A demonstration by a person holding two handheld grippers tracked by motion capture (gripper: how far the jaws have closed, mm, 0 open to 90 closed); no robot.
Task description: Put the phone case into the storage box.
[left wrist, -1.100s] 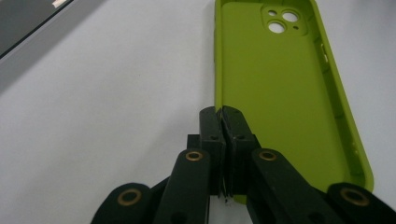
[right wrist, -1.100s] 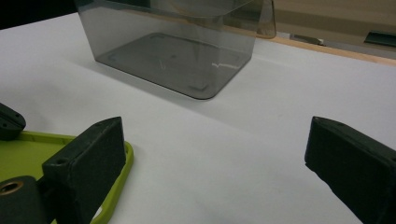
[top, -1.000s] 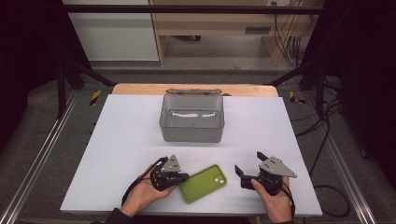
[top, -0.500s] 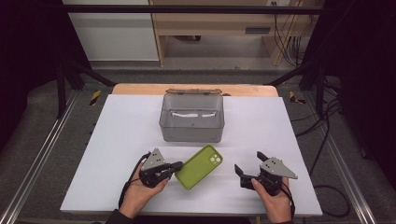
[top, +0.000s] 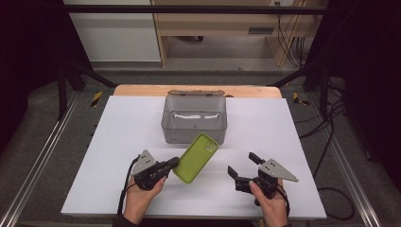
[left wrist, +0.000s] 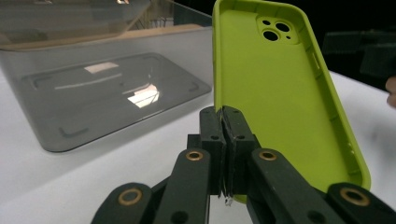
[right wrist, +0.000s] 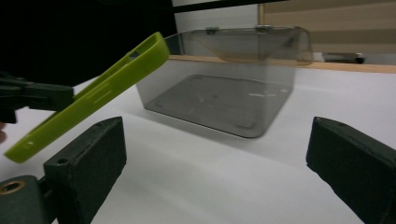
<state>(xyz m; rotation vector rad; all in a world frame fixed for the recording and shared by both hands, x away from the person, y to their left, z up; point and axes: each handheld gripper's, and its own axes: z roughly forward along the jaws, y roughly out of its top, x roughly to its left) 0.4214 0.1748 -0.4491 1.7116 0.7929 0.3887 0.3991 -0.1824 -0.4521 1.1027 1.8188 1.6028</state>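
High view has the left gripper (top: 173,164) with its fingers clamped tight on the near edge of the green phone case (top: 196,157), lifted off the white surface (top: 118,142) and angled toward the grey bin (top: 194,120), probably to drop it in; right gripper (top: 242,169) sits wide open holding nothing

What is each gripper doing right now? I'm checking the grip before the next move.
Left gripper: closed on the edge of the green phone case, lifted off the table.
Right gripper: open, holding nothing.
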